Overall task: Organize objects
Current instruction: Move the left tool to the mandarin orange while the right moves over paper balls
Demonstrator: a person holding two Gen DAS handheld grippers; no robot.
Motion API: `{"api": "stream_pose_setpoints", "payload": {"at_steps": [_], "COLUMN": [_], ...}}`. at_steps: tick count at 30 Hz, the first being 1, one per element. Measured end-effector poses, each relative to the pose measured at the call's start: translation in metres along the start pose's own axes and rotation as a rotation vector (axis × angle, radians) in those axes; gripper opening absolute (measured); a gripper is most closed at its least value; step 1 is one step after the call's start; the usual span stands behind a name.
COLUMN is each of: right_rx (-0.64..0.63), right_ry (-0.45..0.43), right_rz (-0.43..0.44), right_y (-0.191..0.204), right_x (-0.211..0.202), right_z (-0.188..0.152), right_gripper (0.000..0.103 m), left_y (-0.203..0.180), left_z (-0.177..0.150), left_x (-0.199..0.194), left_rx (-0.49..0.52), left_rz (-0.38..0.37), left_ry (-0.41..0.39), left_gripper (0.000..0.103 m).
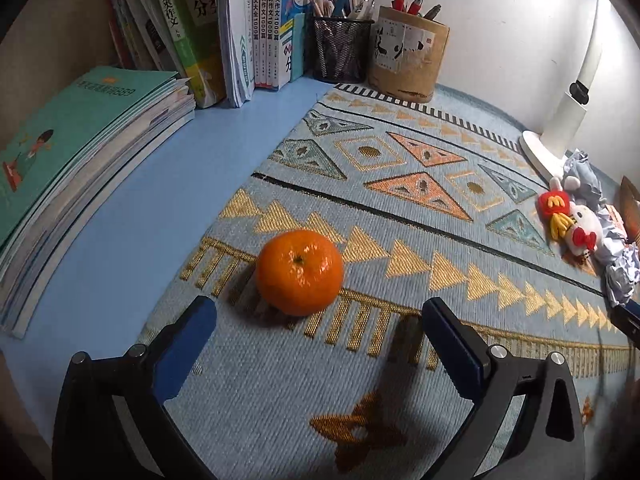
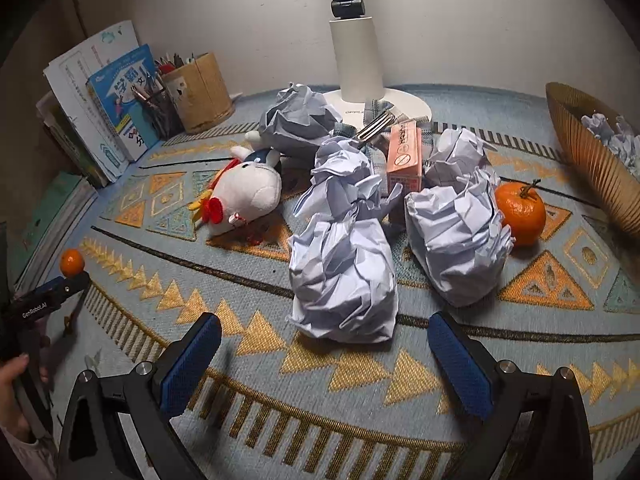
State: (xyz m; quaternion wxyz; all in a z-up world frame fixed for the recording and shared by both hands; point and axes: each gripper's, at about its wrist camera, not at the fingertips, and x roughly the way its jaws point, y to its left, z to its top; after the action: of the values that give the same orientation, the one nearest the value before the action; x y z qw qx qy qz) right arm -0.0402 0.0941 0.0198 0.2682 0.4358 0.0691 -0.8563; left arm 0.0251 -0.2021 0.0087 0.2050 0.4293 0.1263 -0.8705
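At the bottom of the left wrist view, the left tool [image 1: 320, 312] stands wide open and empty, a mandarin [image 1: 299, 272] just beyond its fingertips on the patterned mat [image 1: 400, 216]. In the right wrist view the right tool [image 2: 324, 328] is equally spread, holding nothing, with a crumpled paper ball [image 2: 344, 276] just ahead. At that view's left edge the other tool's body reads "GenRobot.AI". Farther back lie a plush toy [image 2: 248, 192], a pink box [image 2: 405, 156] and a second mandarin [image 2: 521, 212]. Upper left, book spines [image 1: 264, 20] show "作文".
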Motion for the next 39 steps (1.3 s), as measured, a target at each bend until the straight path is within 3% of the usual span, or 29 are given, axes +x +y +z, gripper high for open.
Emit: {"api": "stream_pose_setpoints", "payload": {"at_steps": [2, 5, 39], "right_rx": [-0.018, -0.051, -0.045], "right_ry": [0.008, 0.031, 0.03], "right_rz": [-0.054, -0.125, -0.125], "right_y": [0.003, 0.011, 0.009], "right_x": [0.006, 0.013, 0.012], "right_z": [0.007, 0.013, 0.014], "right_gripper": [0.103, 0.103, 0.103], "left_y": [-0.008, -0.009, -0.003], "left_z": [0.003, 0.003, 0.004], "left_x": [0.004, 0.004, 0.006], "left_rx": [0.023, 0.021, 0.017], "left_rz": [0.033, 0.023, 0.031], "left_ry": [0.009, 0.008, 0.007], "left_gripper": [0.103, 0.103, 0.103]}}
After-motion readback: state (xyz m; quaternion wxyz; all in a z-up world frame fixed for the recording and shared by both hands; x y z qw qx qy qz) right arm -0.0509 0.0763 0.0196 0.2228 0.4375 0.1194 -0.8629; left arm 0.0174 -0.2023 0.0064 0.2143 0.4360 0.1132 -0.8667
